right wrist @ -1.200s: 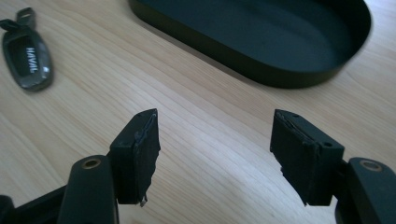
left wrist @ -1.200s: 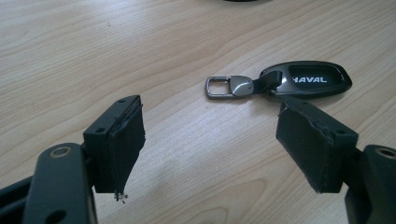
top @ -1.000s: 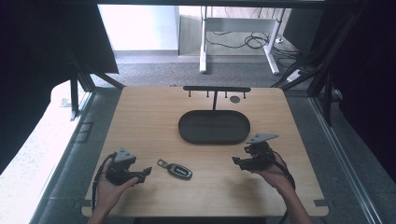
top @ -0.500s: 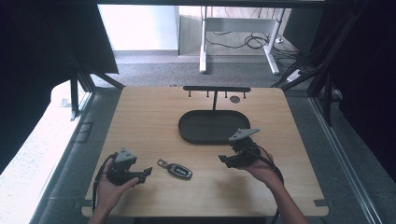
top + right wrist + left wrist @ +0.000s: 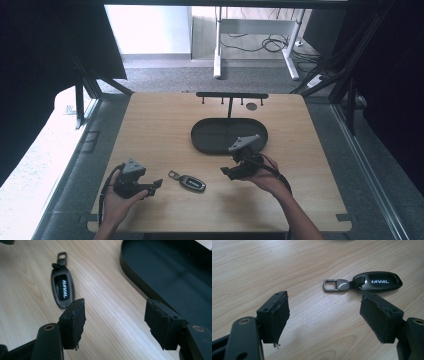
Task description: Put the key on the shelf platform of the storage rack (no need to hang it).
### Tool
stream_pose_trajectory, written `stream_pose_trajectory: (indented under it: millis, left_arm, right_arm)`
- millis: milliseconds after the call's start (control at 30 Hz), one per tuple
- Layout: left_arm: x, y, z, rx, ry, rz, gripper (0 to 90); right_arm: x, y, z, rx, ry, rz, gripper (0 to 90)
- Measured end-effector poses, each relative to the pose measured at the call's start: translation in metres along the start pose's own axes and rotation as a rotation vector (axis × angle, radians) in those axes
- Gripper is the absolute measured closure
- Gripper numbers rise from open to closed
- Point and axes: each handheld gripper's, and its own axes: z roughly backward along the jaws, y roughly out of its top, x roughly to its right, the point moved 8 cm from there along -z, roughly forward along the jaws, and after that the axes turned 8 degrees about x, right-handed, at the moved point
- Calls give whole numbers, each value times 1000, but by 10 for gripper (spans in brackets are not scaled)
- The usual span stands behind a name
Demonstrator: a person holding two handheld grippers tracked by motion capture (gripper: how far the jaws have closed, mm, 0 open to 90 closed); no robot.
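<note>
Right gripper (image 5: 235, 171) is hovering w/ jaws wide, empty, nr key fob (image 5: 192, 182) by counter's (image 5: 150, 125) front edge; left gripper (image 5: 150, 186) likewise. Straddle fob's body squarely.

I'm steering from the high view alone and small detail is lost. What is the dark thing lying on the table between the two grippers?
Observer: A car key fob with a metal clip; the left gripper view shows HAVAL printed on it.
Operator: Are the left gripper's jaws open?
Observer: Yes, the left gripper has its jaws wide apart, with bare table between them and the fob just beyond.
Operator: And the right one?
Observer: The right gripper is open too, empty, with the fob off its left jaw and the dark tray at its right.
</note>
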Motion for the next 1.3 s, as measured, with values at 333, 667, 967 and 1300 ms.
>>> stream_pose_trajectory:
  millis: [333, 667, 967, 1300]
  left_arm:
    - [-1, 0, 1, 3, 3, 1, 239]
    - [-2, 1, 2, 8, 4, 2, 239]
    - [-3, 2, 4, 12, 1, 2, 239]
    - [-2, 3, 4, 16, -2, 8, 239]
  right_arm:
    - [-12, 10, -14, -14, 26, 22, 335]
    - [-23, 16, -26, -37, 50, 39, 337]
    - [-37, 26, -41, -60, 86, 66, 338]
    - [-51, 32, -57, -88, 113, 86, 338]
